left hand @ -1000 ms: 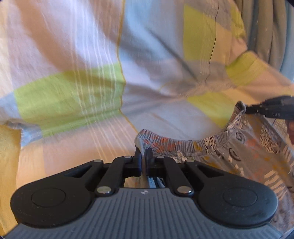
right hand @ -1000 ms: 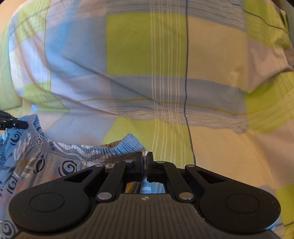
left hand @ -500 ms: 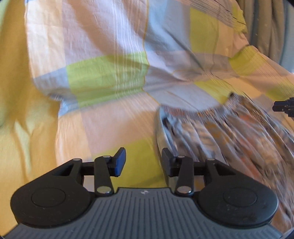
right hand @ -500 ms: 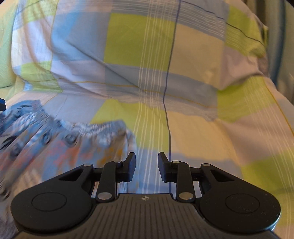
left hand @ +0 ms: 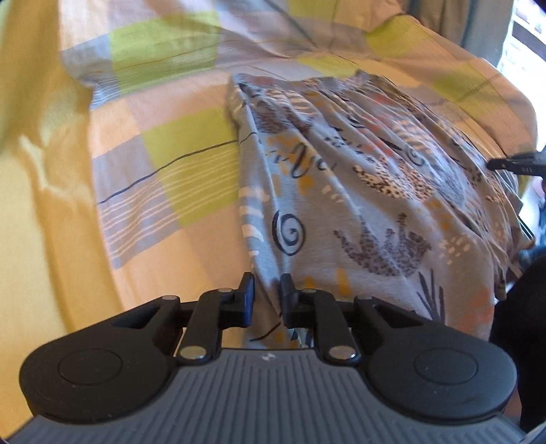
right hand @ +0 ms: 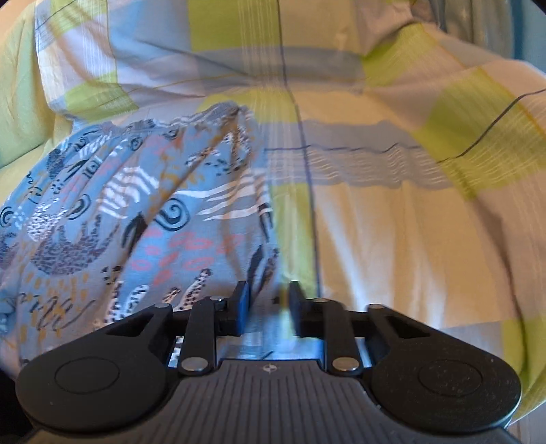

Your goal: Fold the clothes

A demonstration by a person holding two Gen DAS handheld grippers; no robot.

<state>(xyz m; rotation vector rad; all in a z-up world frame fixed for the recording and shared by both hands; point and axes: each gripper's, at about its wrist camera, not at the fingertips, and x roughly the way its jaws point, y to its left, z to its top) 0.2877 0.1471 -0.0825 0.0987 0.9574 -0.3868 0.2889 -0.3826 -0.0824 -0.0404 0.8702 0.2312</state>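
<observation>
A blue-grey patterned garment (left hand: 358, 191) with spirals and animal prints lies spread on the checked bedsheet, its elastic waistband at the far end. It also shows in the right wrist view (right hand: 136, 218). My left gripper (left hand: 267, 300) is open, its fingers straddling the garment's near left edge. My right gripper (right hand: 268, 304) is open over the garment's near right edge. The tip of the right gripper (left hand: 515, 164) shows at the right of the left wrist view.
The yellow, green and grey checked bedsheet (right hand: 409, 211) covers the bed. A pillow in the same fabric (right hand: 221, 54) lies beyond the waistband. A grey curtain (left hand: 477, 24) hangs at the far right.
Both grippers let go of the waistband, opened and pulled back toward the near end. The garment now lies flat on the bed.
</observation>
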